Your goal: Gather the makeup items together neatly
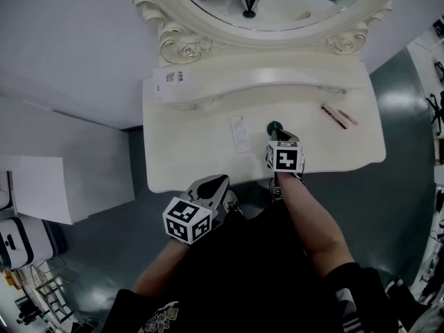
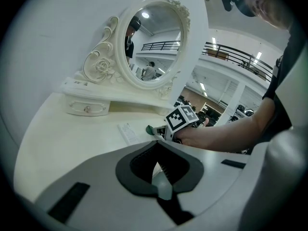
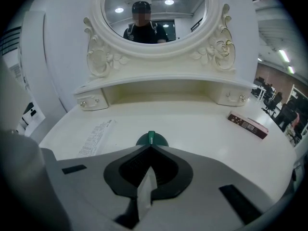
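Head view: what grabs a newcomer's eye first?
The ornate oval mirror topping the white dressing table dominates. Next, the right gripper at mid-table, shut on a dark green disc, with a slim brown box lying far right. The left gripper sits shut and empty at the front edge.

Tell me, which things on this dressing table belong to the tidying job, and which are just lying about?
Part of the job:
- green round item, pinched in the right gripper
- slim brown box, probably makeup

Just lying about:
- printed paper slip
- mirror, part of the furniture
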{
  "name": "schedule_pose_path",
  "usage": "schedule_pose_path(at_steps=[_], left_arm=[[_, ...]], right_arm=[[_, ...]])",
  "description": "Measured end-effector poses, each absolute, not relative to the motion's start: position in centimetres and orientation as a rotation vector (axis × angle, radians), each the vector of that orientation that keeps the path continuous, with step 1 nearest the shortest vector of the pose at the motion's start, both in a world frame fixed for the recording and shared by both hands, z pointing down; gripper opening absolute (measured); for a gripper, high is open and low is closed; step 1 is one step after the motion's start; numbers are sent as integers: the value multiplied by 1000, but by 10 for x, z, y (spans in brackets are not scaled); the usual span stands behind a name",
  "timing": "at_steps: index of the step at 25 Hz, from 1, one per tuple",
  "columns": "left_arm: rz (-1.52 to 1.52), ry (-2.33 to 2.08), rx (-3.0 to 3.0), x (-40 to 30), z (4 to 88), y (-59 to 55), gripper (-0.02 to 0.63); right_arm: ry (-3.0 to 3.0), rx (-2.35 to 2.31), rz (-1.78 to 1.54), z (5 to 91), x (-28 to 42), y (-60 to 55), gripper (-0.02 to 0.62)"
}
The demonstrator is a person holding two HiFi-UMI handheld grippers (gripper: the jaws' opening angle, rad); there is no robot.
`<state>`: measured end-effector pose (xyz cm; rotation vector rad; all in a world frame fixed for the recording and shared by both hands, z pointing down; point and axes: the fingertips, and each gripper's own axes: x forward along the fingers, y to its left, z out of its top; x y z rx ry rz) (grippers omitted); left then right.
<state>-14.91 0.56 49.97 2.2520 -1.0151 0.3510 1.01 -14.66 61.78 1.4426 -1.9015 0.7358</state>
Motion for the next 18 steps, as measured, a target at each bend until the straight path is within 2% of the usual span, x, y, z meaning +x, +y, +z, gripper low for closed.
schedule_pose_path(at_steps=[18], left_arm=[[339, -999, 2262, -143, 497, 8, 8]], right_arm=[[-1975, 1468, 683, 595, 10, -144, 33]])
